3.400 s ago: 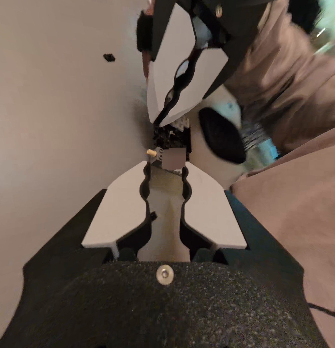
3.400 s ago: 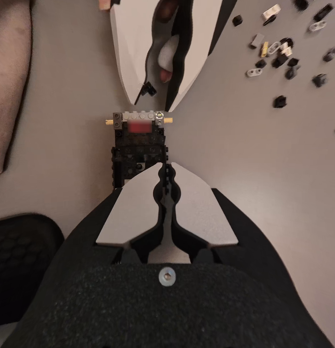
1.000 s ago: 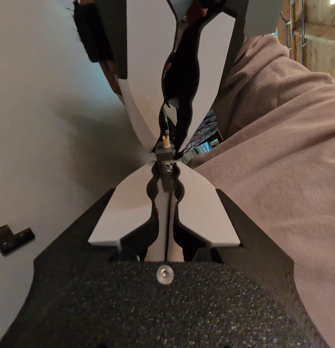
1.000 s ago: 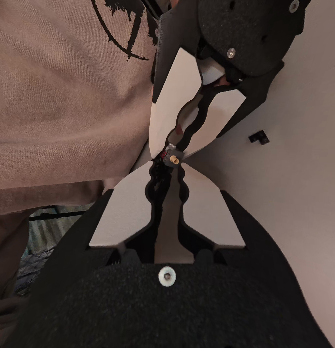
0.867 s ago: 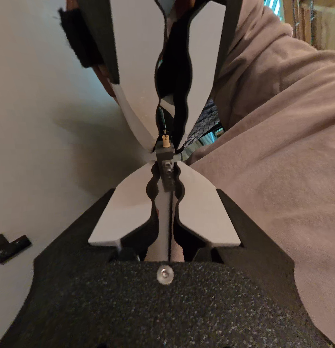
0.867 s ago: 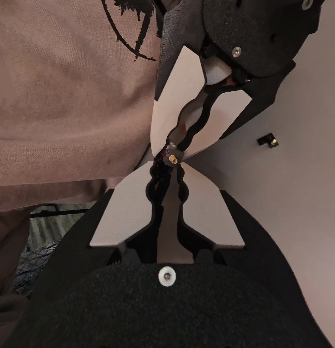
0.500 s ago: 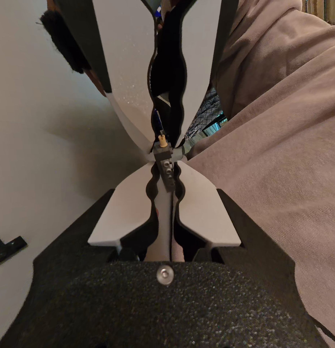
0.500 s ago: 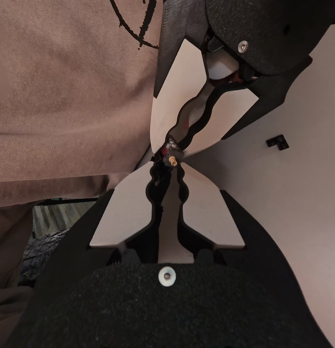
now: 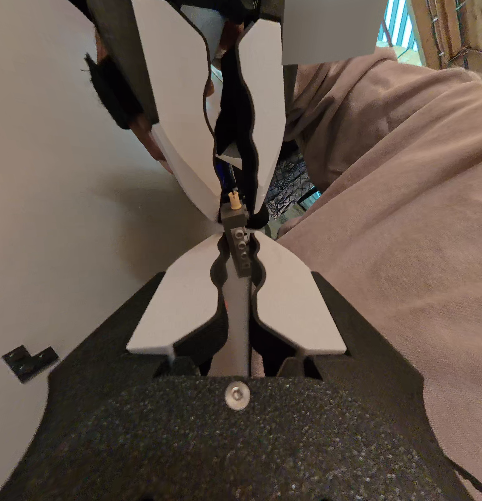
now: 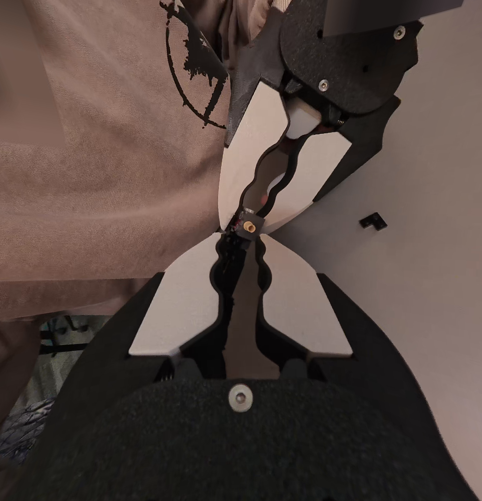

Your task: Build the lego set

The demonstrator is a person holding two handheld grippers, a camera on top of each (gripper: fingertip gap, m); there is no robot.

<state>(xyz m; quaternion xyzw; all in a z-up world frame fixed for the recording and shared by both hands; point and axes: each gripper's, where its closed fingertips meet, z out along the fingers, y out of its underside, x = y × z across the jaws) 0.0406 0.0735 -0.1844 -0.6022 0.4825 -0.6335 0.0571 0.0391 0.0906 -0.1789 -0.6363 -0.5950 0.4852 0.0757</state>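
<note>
The lego model is held in the air, turned on edge, between both grippers. In the left wrist view my left gripper (image 9: 237, 235) is shut on its grey studded beam (image 9: 241, 254), with a tan pin (image 9: 234, 201) sticking out of the grey end block. My right gripper (image 9: 237, 214) comes in from above, tip to tip with the left. In the right wrist view my right gripper (image 10: 239, 235) is shut on the model's black part (image 10: 232, 256). The left gripper (image 10: 246, 224) grips the grey end block with the tan pin (image 10: 249, 226) just beyond.
A black L-shaped lego plate lies alone on the pale table, seen in the left wrist view (image 9: 29, 362) and the right wrist view (image 10: 373, 221). The person's brown sweatshirt (image 10: 98, 168) fills one side of each view (image 9: 397, 244), close to the grippers. The tips of both grippers are at nearly the same place.
3.4 s ago the model lay flat on the table in my right gripper, the left gripper open. Now both grip it in the air. Over the last second it has only shifted slightly.
</note>
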